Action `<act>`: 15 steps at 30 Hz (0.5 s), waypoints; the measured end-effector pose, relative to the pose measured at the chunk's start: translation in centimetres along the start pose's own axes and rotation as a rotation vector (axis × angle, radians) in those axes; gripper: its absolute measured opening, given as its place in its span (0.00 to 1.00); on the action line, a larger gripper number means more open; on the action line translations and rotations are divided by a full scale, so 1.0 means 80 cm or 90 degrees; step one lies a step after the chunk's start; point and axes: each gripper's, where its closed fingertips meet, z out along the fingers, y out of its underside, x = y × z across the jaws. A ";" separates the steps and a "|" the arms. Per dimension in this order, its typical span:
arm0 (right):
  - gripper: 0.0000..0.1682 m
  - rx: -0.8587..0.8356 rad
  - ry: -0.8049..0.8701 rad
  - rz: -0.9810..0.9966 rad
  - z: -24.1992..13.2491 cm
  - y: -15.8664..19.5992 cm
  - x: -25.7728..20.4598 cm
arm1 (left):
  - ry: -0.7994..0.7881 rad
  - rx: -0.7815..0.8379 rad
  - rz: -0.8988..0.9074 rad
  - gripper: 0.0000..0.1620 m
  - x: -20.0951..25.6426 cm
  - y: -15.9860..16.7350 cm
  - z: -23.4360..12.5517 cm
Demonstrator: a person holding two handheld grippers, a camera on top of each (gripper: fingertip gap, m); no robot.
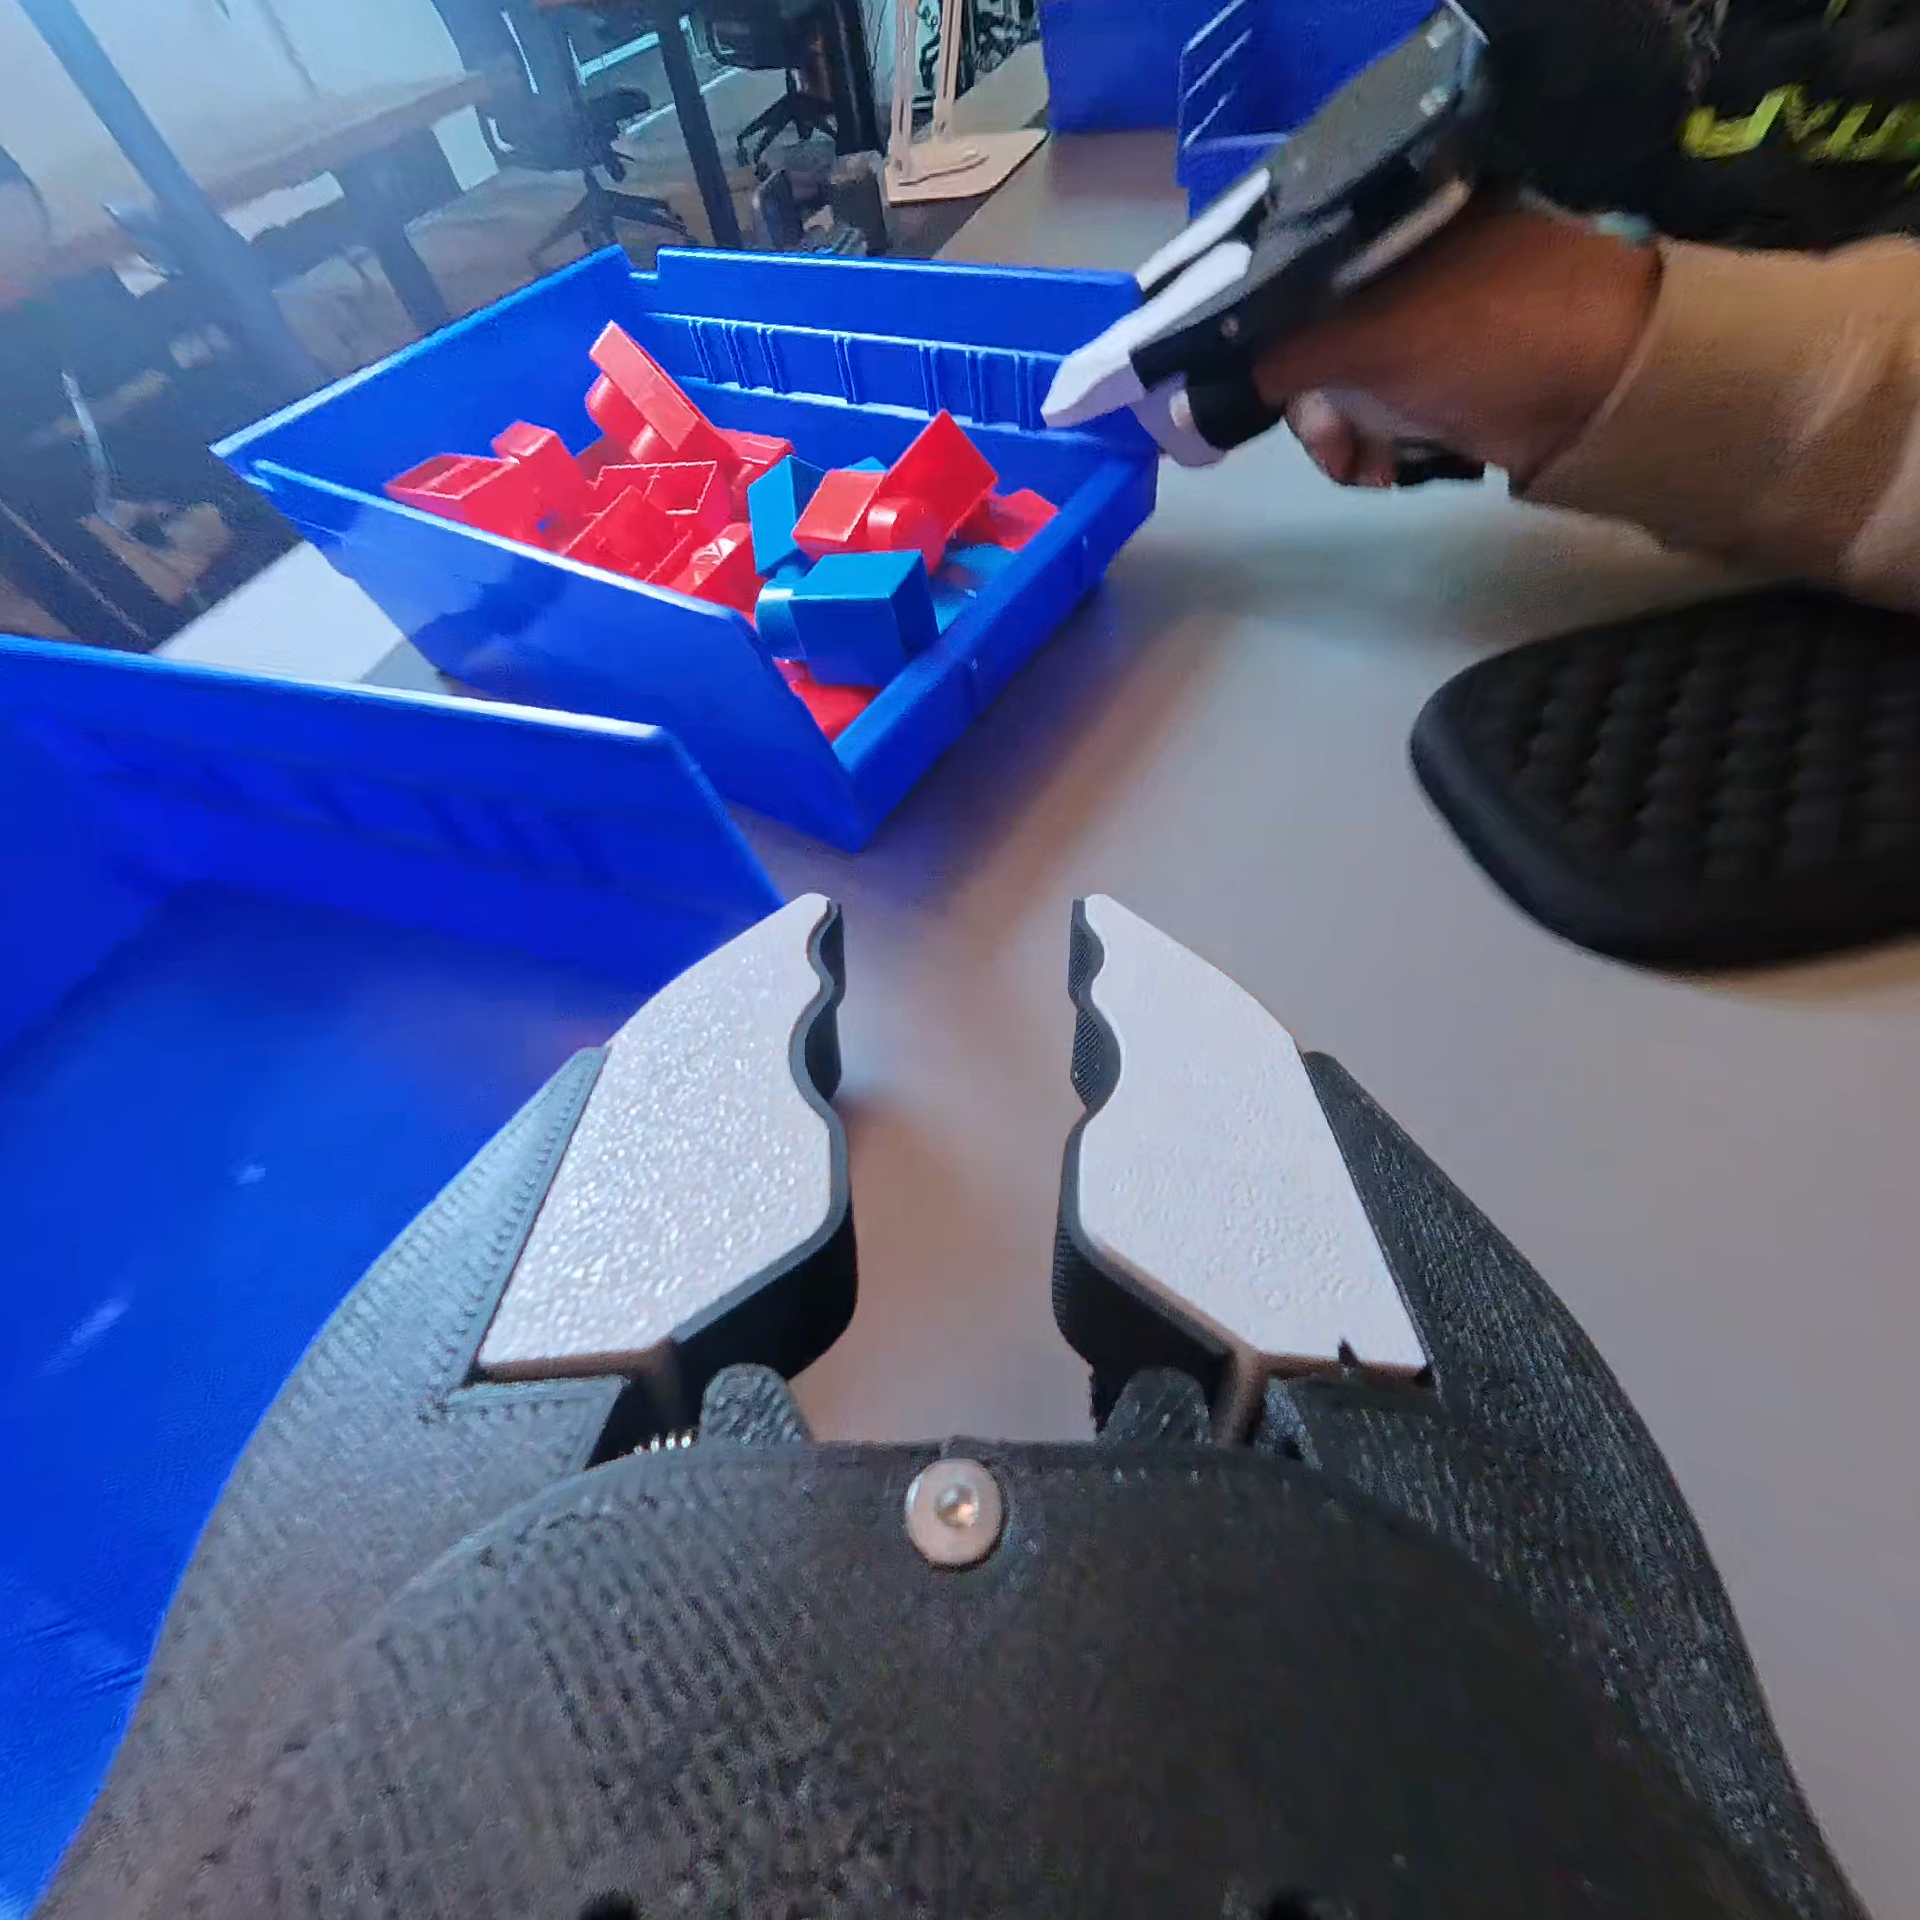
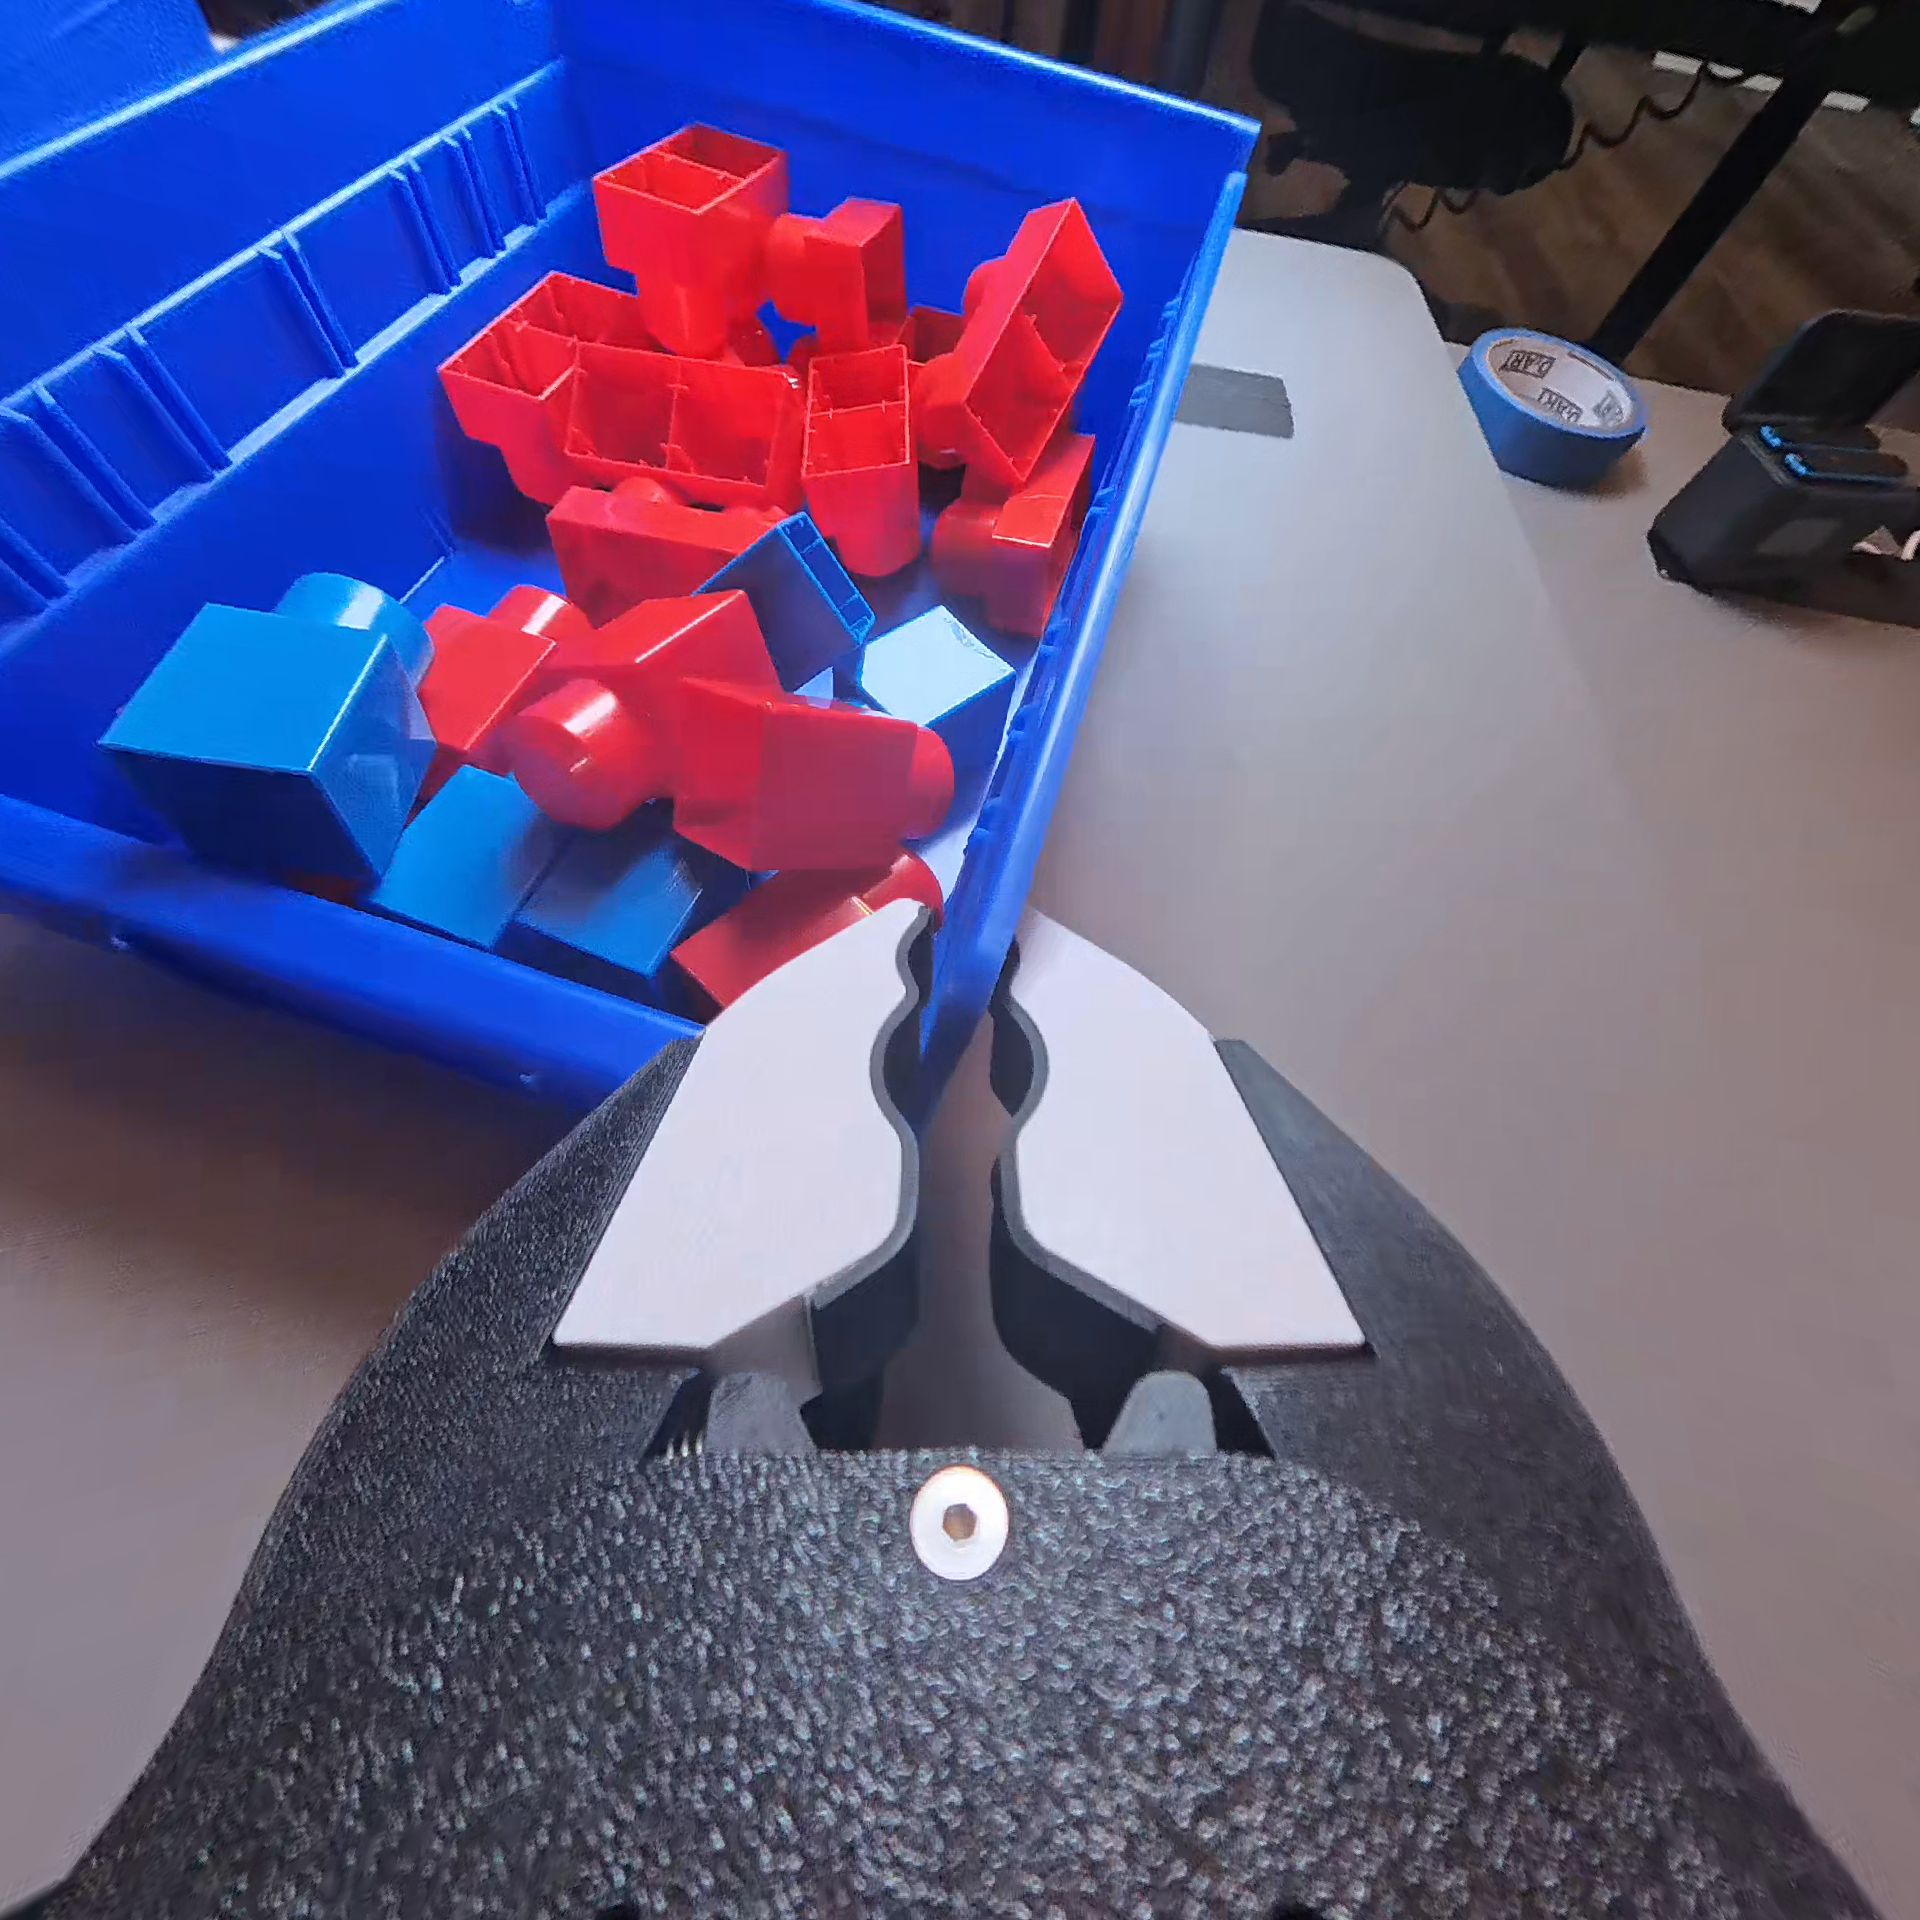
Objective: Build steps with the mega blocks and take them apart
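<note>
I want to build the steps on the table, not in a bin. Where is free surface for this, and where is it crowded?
Free: the grey table between the bin of blocks, the empty blue bin and the black pad, ahead of the left tool. Also the strip between that bin's side wall and the blue tape roll. Crowded: inside the bin, piled with red and blue blocks.

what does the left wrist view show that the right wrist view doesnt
Only the left wrist view shows the second, empty blue bin, the black textured pad, the person's hand and the open left gripper over bare table.

Only the right wrist view shows the blue tape roll and a black device on the table, with the right gripper, jaws slightly apart, at the bin's corner.

Both show the blue bin of red and blue mega blocks and the grey table.
</note>
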 end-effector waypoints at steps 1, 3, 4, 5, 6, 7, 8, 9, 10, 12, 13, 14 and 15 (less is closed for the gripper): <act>0.05 0.000 -0.001 -0.002 -0.015 0.008 -0.005 | 0.010 0.000 -0.032 0.26 0.009 -0.001 0.010; 0.06 0.006 -0.008 -0.007 -0.047 0.023 -0.019 | 0.023 -0.010 -0.071 0.30 0.026 0.000 0.034; 0.07 0.010 -0.013 -0.014 -0.062 0.031 -0.027 | 0.022 -0.011 -0.078 0.33 0.033 0.000 0.046; 0.08 0.016 -0.019 -0.021 -0.078 0.038 -0.037 | 0.017 -0.011 -0.080 0.37 0.039 -0.001 0.057; 0.09 0.021 -0.025 -0.027 -0.093 0.045 -0.046 | -0.009 -0.012 -0.078 0.43 0.039 -0.003 0.065; 0.09 0.027 -0.028 -0.033 -0.107 0.052 -0.055 | -0.046 -0.013 -0.065 0.44 0.036 -0.003 0.072; 0.09 0.035 -0.027 -0.039 -0.121 0.058 -0.062 | -0.076 -0.019 -0.049 0.41 0.033 -0.001 0.075; 0.09 0.045 -0.020 -0.042 -0.134 0.064 -0.065 | -0.099 -0.025 -0.036 0.35 0.032 0.002 0.076; 0.09 0.055 -0.015 -0.041 -0.145 0.070 -0.066 | -0.113 -0.023 -0.022 0.24 0.030 0.003 0.074; 0.08 0.088 0.001 -0.049 -0.165 0.077 -0.069 | -0.097 -0.020 -0.037 0.14 0.036 0.004 0.066; 0.08 0.108 0.018 -0.064 -0.173 0.076 -0.071 | -0.100 -0.023 -0.037 0.12 0.039 0.004 0.063; 0.07 0.130 0.033 -0.075 -0.182 0.073 -0.074 | -0.114 -0.031 -0.018 0.11 0.041 0.005 0.060; 0.07 0.152 0.045 -0.078 -0.191 0.068 -0.075 | -0.124 -0.035 0.004 0.11 0.045 0.006 0.056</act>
